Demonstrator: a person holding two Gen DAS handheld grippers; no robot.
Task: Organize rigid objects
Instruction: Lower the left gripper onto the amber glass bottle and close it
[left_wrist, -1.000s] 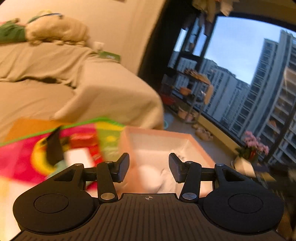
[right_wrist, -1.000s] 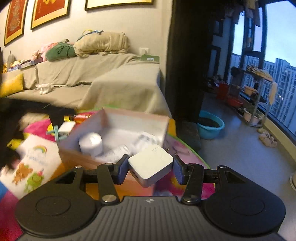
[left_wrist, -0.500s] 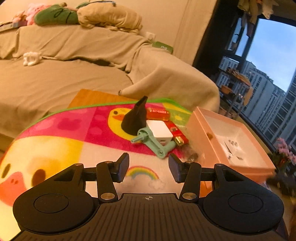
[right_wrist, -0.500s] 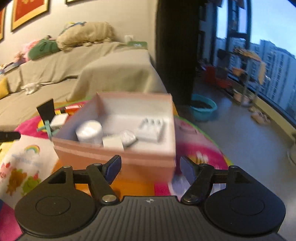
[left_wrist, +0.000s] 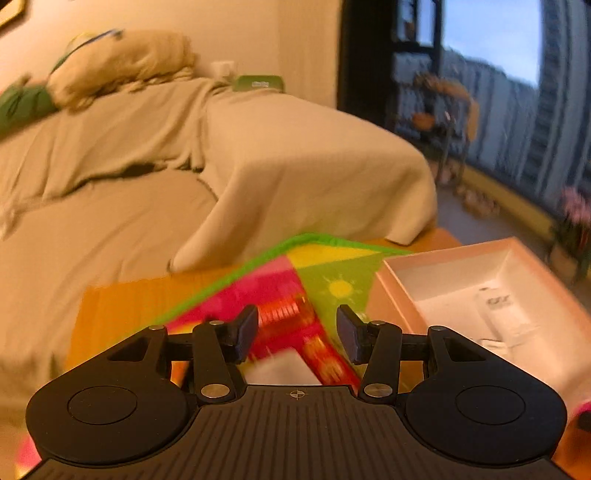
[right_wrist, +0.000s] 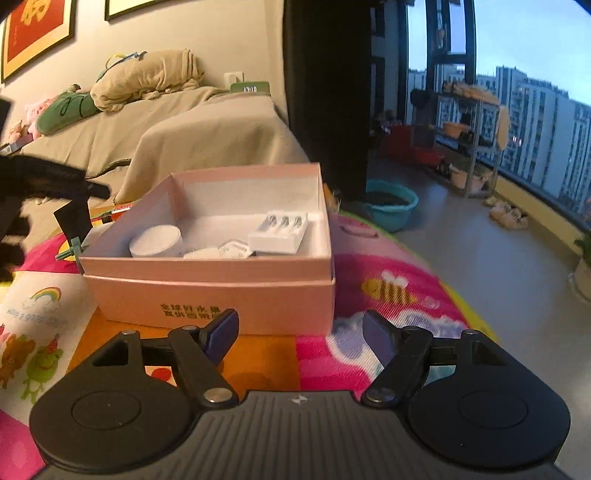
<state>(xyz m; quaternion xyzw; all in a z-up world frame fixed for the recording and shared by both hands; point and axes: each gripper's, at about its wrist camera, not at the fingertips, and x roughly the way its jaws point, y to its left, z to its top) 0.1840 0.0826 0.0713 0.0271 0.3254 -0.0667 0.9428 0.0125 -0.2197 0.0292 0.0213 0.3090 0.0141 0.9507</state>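
My left gripper (left_wrist: 297, 334) hung unclenched over the red item (left_wrist: 295, 325) lying lengthwise just left of the pink box (right_wrist: 221, 288); my right gripper (right_wrist: 300, 334), empty, was still opening before it.

My pink cardboard box (right_wrist: 221, 291) sits open on the colourful mat, holding a white round puck (right_wrist: 156, 242), a white charger-like block (right_wrist: 279, 234) and smaller white pieces. Just left of it, I see a red item (right_wrist: 120, 211) lying flat beside a teal tool (right_wrist: 74, 249).
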